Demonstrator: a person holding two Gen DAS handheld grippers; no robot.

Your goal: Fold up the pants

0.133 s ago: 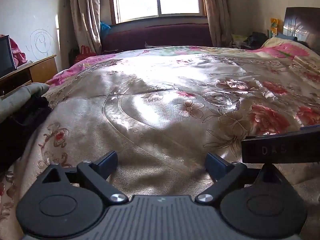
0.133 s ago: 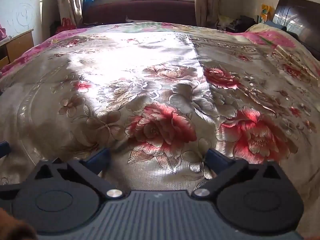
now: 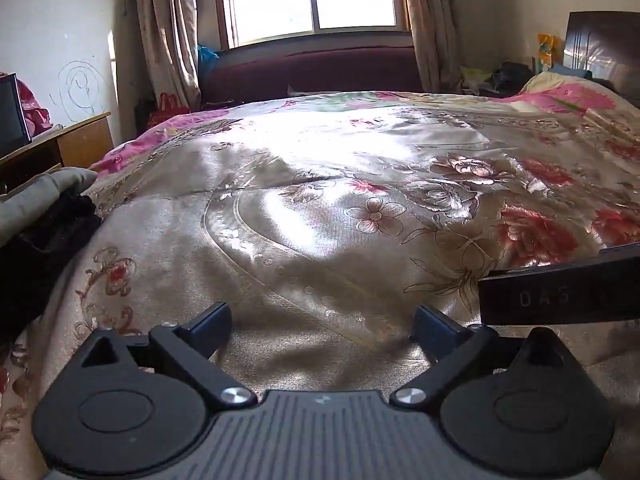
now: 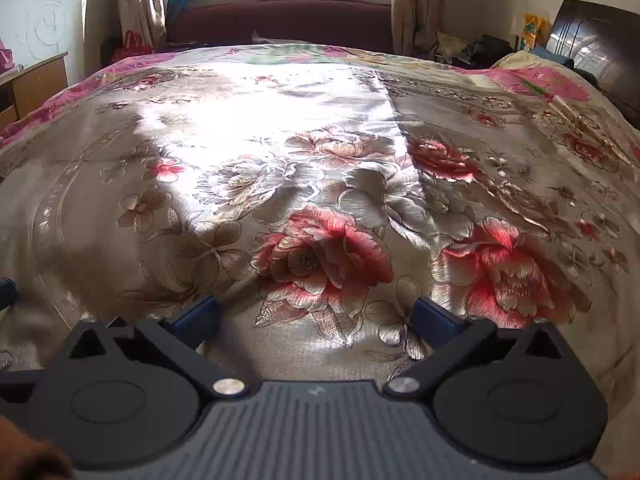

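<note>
Pants (image 3: 44, 216) lie at bedspread (image 3: 320, 208) edge, left of left gripper (image 3: 320, 324)

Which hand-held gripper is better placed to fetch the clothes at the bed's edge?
Probably left: the grey and black clothing pile shows at that camera's left edge, and the left hand-held gripper is open. The right view shows none.

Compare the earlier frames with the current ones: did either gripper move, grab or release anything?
No visible change. The left gripper and right gripper hang open and empty over the floral bedspread, and the dark and grey clothing lies at the bed's left edge as before.
</note>
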